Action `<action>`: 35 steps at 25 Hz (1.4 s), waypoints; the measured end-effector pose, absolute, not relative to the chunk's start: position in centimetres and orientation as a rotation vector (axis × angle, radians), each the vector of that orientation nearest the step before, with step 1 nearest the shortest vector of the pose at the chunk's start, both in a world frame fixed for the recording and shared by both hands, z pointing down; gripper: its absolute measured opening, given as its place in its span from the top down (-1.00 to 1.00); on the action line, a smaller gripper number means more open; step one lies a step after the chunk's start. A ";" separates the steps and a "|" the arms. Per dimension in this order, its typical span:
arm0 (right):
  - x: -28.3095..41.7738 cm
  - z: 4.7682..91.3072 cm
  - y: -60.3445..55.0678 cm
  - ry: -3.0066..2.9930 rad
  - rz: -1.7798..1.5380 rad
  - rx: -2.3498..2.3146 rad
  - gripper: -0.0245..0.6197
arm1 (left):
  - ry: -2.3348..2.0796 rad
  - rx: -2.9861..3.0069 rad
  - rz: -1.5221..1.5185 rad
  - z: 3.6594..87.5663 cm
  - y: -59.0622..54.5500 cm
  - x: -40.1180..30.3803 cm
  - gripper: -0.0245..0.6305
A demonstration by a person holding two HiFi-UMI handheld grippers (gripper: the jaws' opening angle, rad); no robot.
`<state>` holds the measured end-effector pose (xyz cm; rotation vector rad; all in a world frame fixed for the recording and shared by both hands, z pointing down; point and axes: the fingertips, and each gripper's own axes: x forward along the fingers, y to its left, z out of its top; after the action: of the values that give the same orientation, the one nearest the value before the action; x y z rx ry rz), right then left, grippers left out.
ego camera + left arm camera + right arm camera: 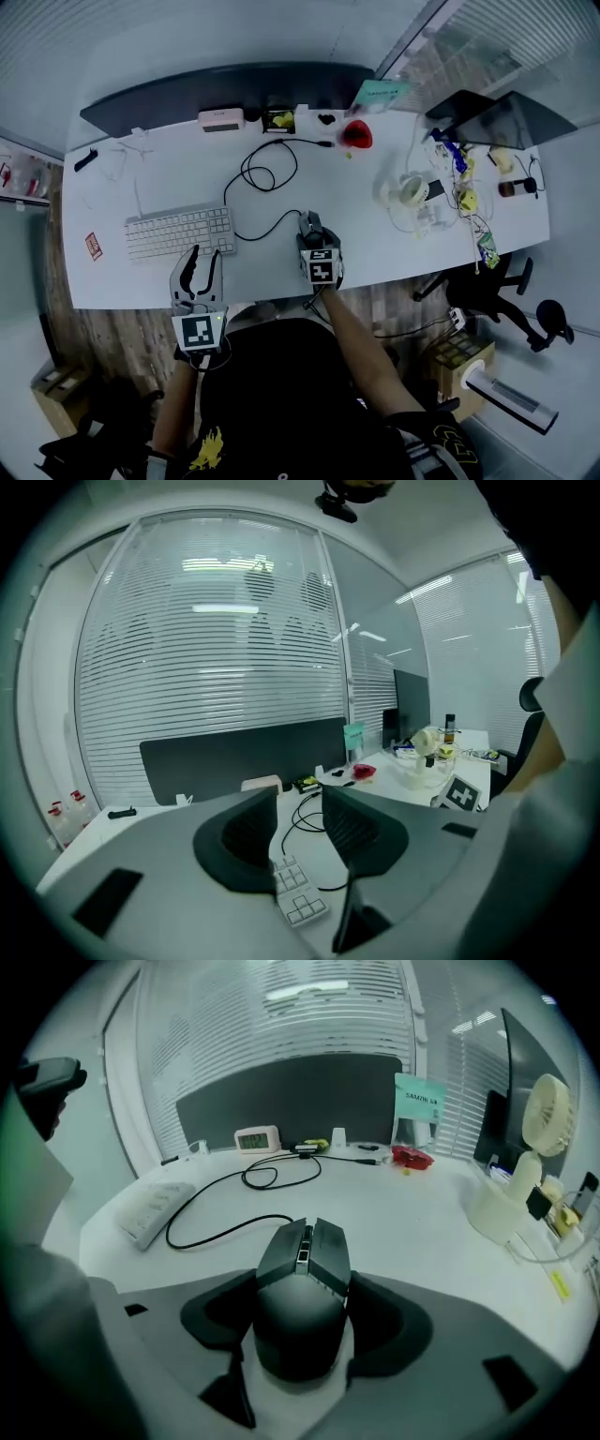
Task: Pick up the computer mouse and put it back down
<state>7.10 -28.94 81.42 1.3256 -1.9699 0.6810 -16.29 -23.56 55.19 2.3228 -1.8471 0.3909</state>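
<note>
Right gripper [300,1290]: jaws about half closed, pads against both sides of the computer mouse [298,1312]. Mouse sits square between the jaws, nose pointing to the worktop's back edge. As far as I can tell it rests on the worktop [394,253].

Mouse location: close to the worktop's front edge, roughly mid-length, just off the right end of the white keyboard [178,232]. Its black cable [262,173] runs from the nose toward the back edge in a loose loop.

Left gripper [205,258]: jaws partly open, narrow gap, nothing between them. It hangs at the front edge, just off the keyboard's front-right corner. The left gripper view only shows keyboard keys and cable past the gap.

Other items:
- small white desk clock [221,118] at the back edge, against the dark partition panel [216,89]
- red object [356,136] at the back edge, right of centre
- white desk fan [539,1119] towards the right end, in a clutter of small items
</note>
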 end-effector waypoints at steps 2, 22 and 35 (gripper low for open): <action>7.1 81.5 -28.8 -1.957 0.678 1.321 -0.04 | -1.842 2.326 0.376 55.4 -23.3 -16.5 0.47; 6.3 60.0 -31.1 -2.216 0.541 1.659 -0.02 | -1.932 2.437 0.261 47.0 -21.6 -21.7 0.89; 2.2 26.7 -32.8 -2.642 -0.089 1.609 -0.02 | -2.084 2.661 0.046 32.4 -23.5 -22.4 0.89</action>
<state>2.22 -32.78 26.70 1.6093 -2.6421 -0.0894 -22.39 -23.53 32.38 2.6613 -2.0839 0.0461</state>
